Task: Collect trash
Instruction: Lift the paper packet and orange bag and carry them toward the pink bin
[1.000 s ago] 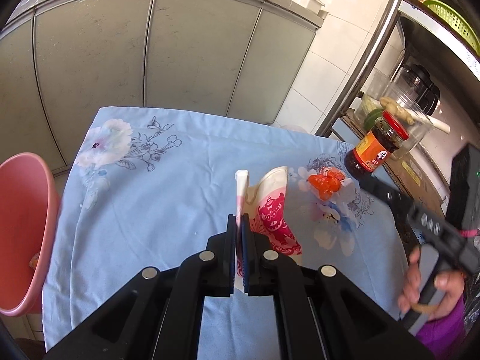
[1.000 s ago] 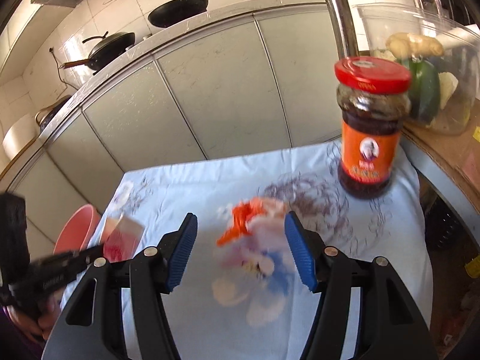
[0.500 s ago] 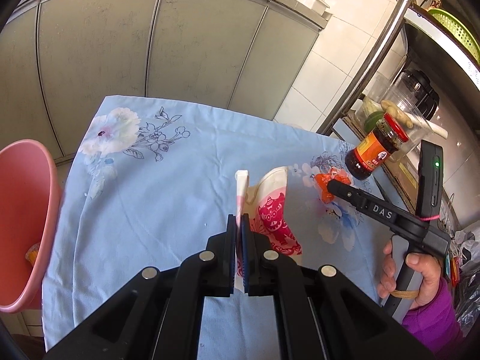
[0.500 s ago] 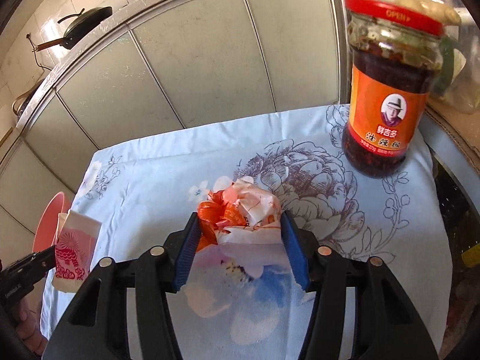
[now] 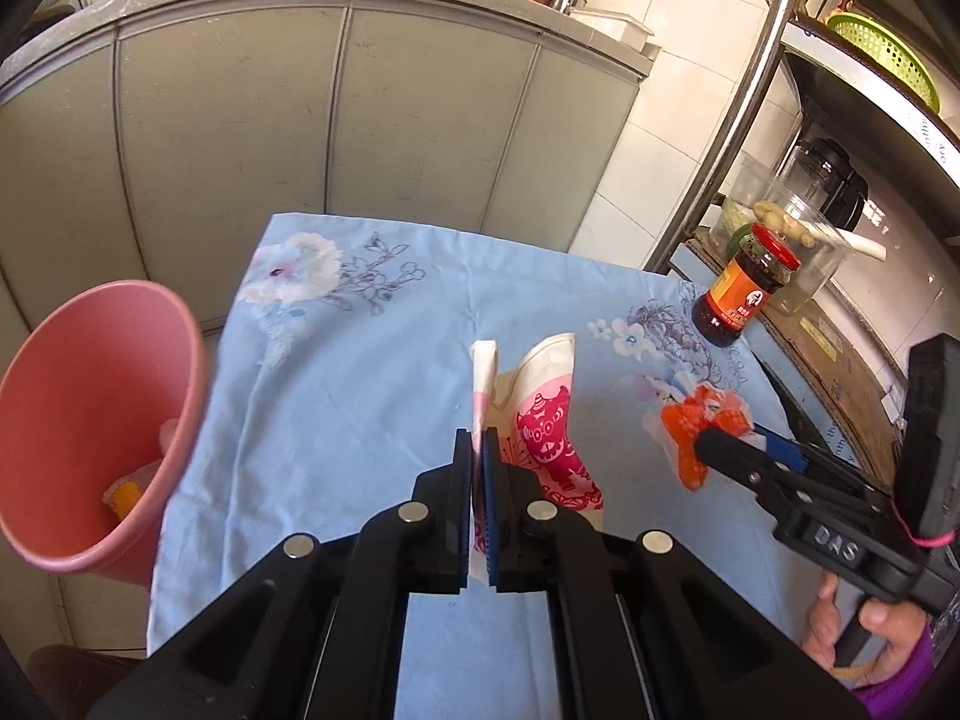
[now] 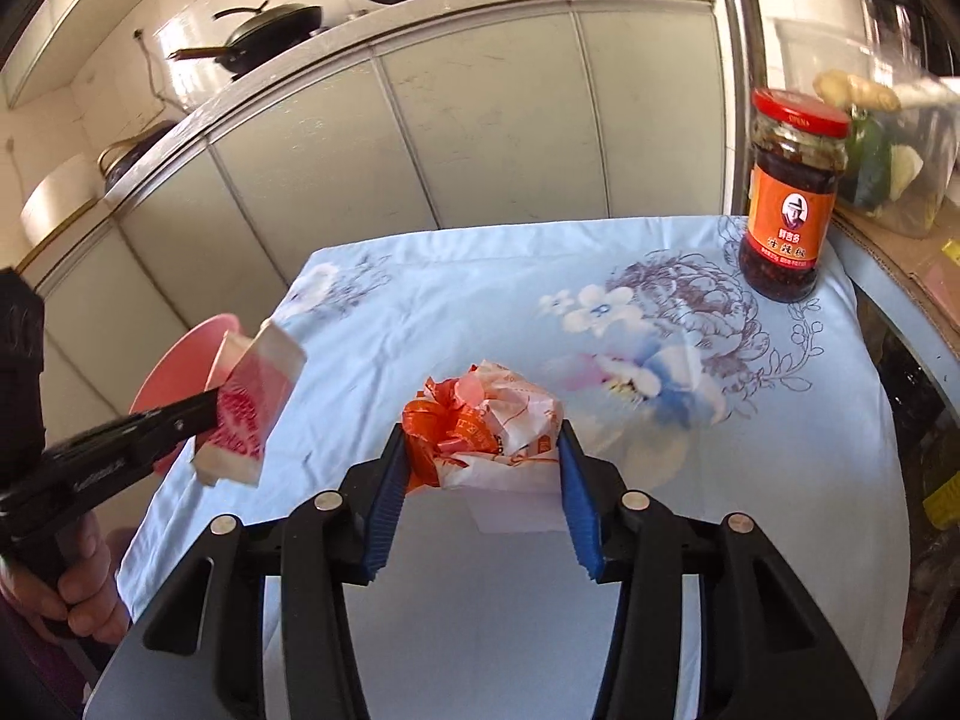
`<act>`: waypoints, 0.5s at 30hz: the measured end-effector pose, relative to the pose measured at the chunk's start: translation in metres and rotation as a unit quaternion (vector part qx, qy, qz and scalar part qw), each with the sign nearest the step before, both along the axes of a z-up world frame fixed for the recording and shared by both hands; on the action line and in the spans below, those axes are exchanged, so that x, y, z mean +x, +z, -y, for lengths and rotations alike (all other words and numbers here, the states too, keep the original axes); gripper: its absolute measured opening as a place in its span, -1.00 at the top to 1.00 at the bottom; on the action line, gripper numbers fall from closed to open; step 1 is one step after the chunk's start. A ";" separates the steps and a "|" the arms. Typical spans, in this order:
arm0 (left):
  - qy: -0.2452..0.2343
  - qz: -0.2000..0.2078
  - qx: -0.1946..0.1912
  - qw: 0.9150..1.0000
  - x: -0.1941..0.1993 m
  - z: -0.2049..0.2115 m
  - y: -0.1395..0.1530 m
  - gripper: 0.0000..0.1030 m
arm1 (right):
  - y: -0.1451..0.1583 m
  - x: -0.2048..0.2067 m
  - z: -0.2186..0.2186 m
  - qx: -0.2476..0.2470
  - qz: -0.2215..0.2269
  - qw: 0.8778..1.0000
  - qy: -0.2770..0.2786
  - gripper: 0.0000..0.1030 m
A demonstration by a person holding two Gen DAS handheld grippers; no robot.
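Note:
A white paper bag with a red print (image 5: 549,420) hangs above the blue floral tablecloth (image 5: 360,372), my left gripper (image 5: 478,438) shut on its folded edge. In the right wrist view the same bag (image 6: 255,402) is at the left, near the pink bin (image 6: 180,360). A crumpled orange and white wrapper (image 6: 498,414) sits between the blue pads of my right gripper (image 6: 480,429). Its jaws are closing and both pads press on the wrapper. From the left wrist view, the right gripper (image 5: 711,441) holds that wrapper (image 5: 690,420) over the cloth's right side.
The pink bin (image 5: 90,408) stands off the table's left edge with some trash inside. A red-lidded sauce jar (image 6: 789,198) stands at the far right corner. A metal rack with a clear container is to the right, grey cabinets behind. A hand grips each handle.
My right gripper reached the wrapper, narrowed onto it and drew it back from the jar. My left gripper carried the bag leftward, and the pink bin looms larger.

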State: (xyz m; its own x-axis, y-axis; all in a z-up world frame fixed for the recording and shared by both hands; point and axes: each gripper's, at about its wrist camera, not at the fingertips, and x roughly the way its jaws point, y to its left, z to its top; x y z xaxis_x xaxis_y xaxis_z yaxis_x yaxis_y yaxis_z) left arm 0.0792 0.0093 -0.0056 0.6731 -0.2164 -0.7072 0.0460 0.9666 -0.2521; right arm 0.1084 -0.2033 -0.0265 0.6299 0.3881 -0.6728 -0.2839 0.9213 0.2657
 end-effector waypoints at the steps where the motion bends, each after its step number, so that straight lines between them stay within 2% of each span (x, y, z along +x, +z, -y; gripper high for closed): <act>1: 0.003 0.001 0.002 1.000 -0.004 -0.001 0.000 0.94 | 0.001 -0.006 -0.003 -0.002 0.000 1.000 0.004 0.07; 11: 0.009 0.011 0.022 1.000 -0.041 -0.004 0.000 0.94 | -0.009 -0.044 -0.018 0.010 -0.031 0.999 0.007 0.07; 15: 0.009 0.015 0.023 1.000 -0.047 -0.004 0.002 0.94 | -0.008 -0.051 -0.024 -0.001 -0.020 1.000 0.003 0.07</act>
